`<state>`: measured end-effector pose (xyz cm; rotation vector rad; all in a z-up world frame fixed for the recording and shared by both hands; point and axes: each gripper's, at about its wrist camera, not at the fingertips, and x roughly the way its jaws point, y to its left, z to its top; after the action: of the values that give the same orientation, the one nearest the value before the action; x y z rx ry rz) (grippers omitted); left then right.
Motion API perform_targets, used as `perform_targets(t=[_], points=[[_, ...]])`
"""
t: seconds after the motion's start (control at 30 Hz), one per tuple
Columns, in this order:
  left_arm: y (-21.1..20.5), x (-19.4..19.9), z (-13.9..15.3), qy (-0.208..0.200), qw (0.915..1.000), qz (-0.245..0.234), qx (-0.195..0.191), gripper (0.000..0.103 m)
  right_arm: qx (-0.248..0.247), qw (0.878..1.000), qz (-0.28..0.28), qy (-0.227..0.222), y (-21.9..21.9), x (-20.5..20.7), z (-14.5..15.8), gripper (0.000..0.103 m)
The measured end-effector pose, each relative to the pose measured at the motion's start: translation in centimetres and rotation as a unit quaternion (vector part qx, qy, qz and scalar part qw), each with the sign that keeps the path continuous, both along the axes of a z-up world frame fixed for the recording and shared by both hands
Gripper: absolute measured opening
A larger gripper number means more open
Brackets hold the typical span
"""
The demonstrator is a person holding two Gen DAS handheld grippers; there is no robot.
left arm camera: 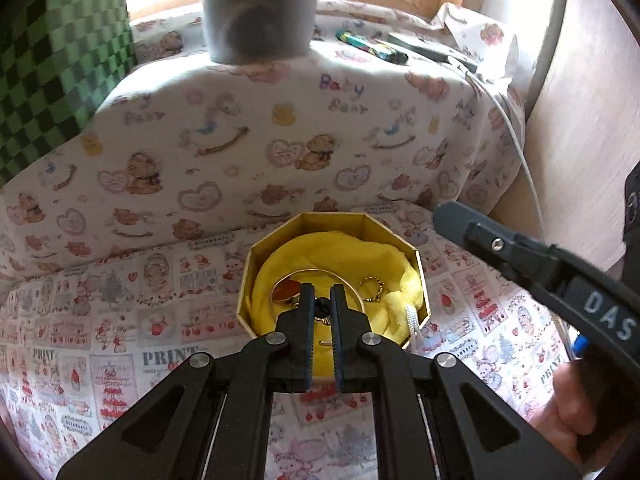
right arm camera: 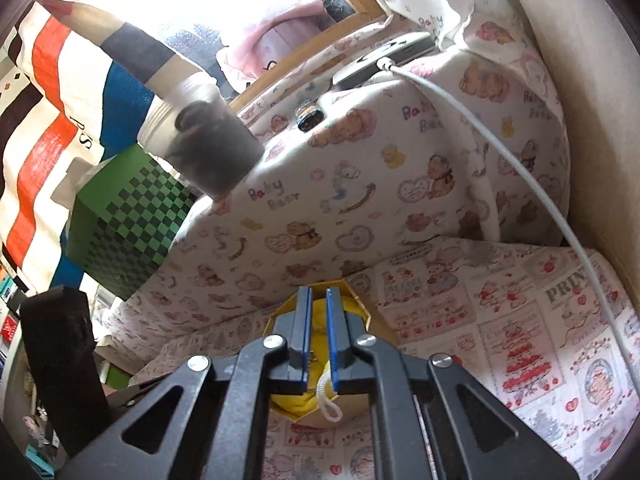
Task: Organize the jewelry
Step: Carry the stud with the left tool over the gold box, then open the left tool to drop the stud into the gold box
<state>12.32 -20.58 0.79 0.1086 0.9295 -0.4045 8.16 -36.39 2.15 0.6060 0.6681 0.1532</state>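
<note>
An octagonal gold box [left arm camera: 416, 276] sits on a bed sheet printed with red cakes and "PRINT" labels [left arm camera: 120, 320], just in front of a pillow covered in a "Baby Bear" print [left arm camera: 240, 140]. The box is lined with a crumpled yellow cloth [left arm camera: 360, 248], and the jewelry lies on that cloth: a thin gold bangle [left arm camera: 348, 280] curving across the middle, an orange oval ring [left arm camera: 286, 290] on the left, a small gold ring [left arm camera: 374, 286] on the right, and a dark-stoned piece [left arm camera: 322, 308] seen in the gap between the left gripper's fingers. A white cord [left arm camera: 412, 316] hangs over the box's near right rim. The left gripper [left arm camera: 322, 300] hovers over the box, pointing down into it, its jaws clenched with nothing clearly pinched; whether its tips touch the jewelry cannot be told. The right gripper [right arm camera: 318, 300] is also clenched, its blue-padded fingers [right arm camera: 332, 332] reaching over the box [right arm camera: 356, 292]; the white cord [right arm camera: 326, 396] runs near the base of its fingers, but no grasp on it shows. From the left wrist view the right gripper [left arm camera: 444, 216] comes in from the right, a hand [left arm camera: 576, 404] on its handle. On the pillow's top stand a grey cup [left arm camera: 256, 12], a phone [right arm camera: 384, 56] with a white cable [right arm camera: 520, 168], and a small colourful object [left arm camera: 372, 46]. A green chequered box [right arm camera: 132, 216] stands to the left.
</note>
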Motion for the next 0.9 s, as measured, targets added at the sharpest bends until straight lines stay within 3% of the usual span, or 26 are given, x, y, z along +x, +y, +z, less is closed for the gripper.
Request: perform_targets(t=[0.4,0.6,0.73,0.9], points=[[1.0,0.5,0.6,-0.002,0.9994,-0.004,-0.036,0.009,-0.001,1.0,-0.014,-0.01,-0.4,-0.8,0.8,0.007],[2.8,-1.7,3.2,-0.059,0.9978,0.016,-0.025,0.021,-0.012,1.0,-0.022,-0.013,-0.6,-1.0,1.2,0.007],[4.5,-3.4,5.2,-0.099,0.9945,0.014,-0.03,0.026,-0.073,0.996,-0.021,-0.049,1.2,-2.4,3.4,0.007],[7.2,-5.8,7.4,-0.159,0.9862,0.045,-0.008,0.026,-0.154,0.982,-0.009,-0.11,4.3,-4.7,6.0,0.007]])
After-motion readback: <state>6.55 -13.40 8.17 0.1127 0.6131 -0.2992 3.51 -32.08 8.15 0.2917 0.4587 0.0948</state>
